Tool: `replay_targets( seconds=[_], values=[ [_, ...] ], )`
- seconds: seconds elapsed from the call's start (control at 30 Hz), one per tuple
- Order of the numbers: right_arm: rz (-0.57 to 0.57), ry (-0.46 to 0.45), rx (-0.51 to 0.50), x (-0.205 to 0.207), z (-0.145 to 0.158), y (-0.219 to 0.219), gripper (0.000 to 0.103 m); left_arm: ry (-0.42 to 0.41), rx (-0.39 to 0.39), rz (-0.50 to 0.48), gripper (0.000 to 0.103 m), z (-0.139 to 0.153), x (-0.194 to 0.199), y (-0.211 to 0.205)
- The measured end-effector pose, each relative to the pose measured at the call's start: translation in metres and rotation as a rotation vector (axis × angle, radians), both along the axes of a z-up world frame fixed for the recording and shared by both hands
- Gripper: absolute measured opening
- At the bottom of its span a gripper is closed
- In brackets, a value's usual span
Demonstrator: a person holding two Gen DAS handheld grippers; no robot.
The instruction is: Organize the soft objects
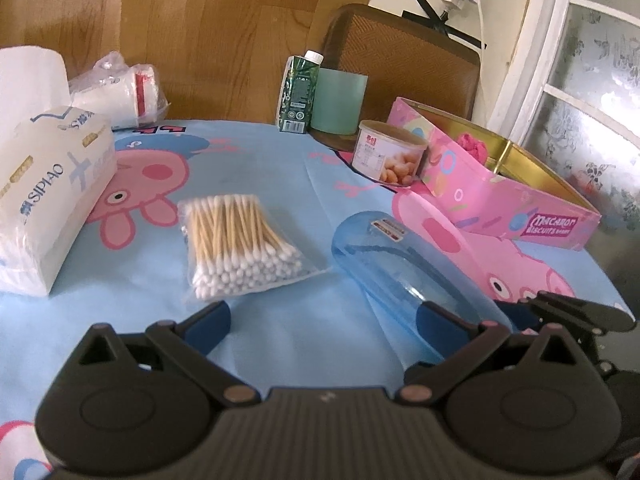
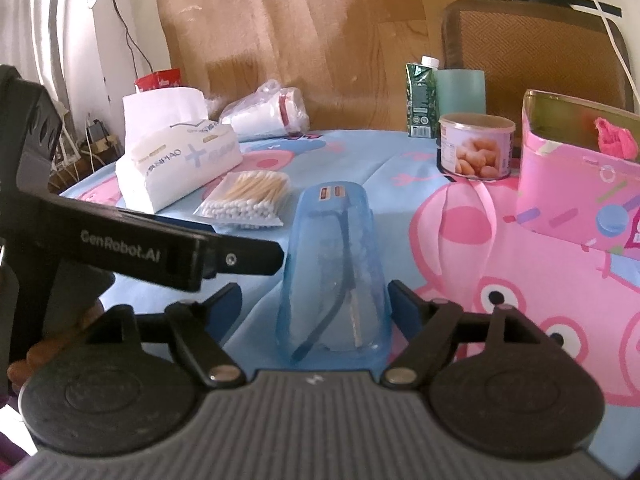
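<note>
A: Which step is this, would you say?

B: A release, I'd judge. The right gripper [image 2: 316, 300] straddles the translucent blue plastic case [image 2: 334, 276] lying on the cartoon-pig tablecloth [image 2: 460, 280], but its blue fingers [image 2: 404, 304] stand wide — a gap shows on the left side, and on the right I can't tell whether the pad brushes the wall. It isn't clamped.

A: And the left gripper [image 1: 324, 320]?

B: Spread wide, holding nothing, hanging over bare cloth between the bag of cotton swabs [image 1: 240, 240] and that case.

A: How does the case lie?

B: Flat on the table, long axis running away from the right gripper toward the far edge — labelled end far, wider end near the jaws. Something dark and thin lies inside; I can't make it out.

A: Next move?

B: Probably backing the right gripper straight off without nudging the case, then choosing a soft item — the swabs or the tissue pack [image 2: 180, 160]. The pink biscuit tin [image 2: 576, 192] stands open, well to the right, already holding something pink.
</note>
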State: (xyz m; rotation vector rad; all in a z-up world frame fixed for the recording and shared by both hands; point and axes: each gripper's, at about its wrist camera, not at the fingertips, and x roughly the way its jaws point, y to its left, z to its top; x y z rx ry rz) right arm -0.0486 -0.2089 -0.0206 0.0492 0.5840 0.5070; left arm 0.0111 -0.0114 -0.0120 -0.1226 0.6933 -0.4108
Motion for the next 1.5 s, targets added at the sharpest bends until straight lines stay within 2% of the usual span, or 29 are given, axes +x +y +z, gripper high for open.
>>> replay_targets(
  seconds=[0.23, 0.53, 0.73, 0.93, 1.1, 1.2, 1.23, 1.3, 1.33, 1.43, 1.5],
  values=[
    [-0.001, -0.003, -0.006, 0.0, 0.0, 0.0, 0.081, -0.002, -0.005, -0.004, 0.103, 0.0, -0.001, 0.001],
    [-0.062, -0.006, 0.004, 0.0, 0.0, -0.005, 0.08, -0.002, -0.007, -0.006, 0.103, 0.0, -0.001, 0.001],
    [-0.029, -0.028, -0.043, -0.004, 0.0, 0.004, 0.059, 0.004, -0.021, -0.003, 0.103, 0.001, -0.001, 0.003],
    [-0.012, -0.032, -0.052, -0.004, -0.002, 0.005, 0.059, 0.058, -0.113, -0.02, 0.103, 0.003, 0.004, 0.011],
    [-0.011, -0.024, -0.037, -0.001, -0.001, 0.003, 0.061, 0.154, -0.261, -0.05, 0.103, 0.005, 0.015, 0.018],
    [0.003, -0.022, -0.048, 0.001, -0.001, 0.006, 0.065, 0.18, -0.281, -0.044, 0.102, 0.005, 0.023, 0.013],
    [0.009, -0.024, -0.055, 0.001, -0.001, 0.008, 0.062, 0.183, -0.275, -0.041, 0.101, 0.005, 0.025, 0.008],
    [0.025, -0.03, -0.062, -0.001, -0.001, 0.01, 0.059, 0.194, -0.257, -0.056, 0.091, 0.006, 0.028, -0.004],
    [0.032, -0.035, -0.063, -0.003, -0.001, 0.01, 0.058, 0.201, -0.25, -0.075, 0.079, 0.007, 0.029, -0.01],
    [0.017, -0.064, -0.05, -0.009, 0.0, 0.006, 0.058, 0.191, -0.178, -0.077, 0.075, 0.013, 0.028, -0.032],
    [-0.013, -0.079, -0.023, -0.011, 0.002, -0.003, 0.058, 0.177, -0.17, -0.095, 0.073, 0.021, 0.029, -0.041]
  ],
)
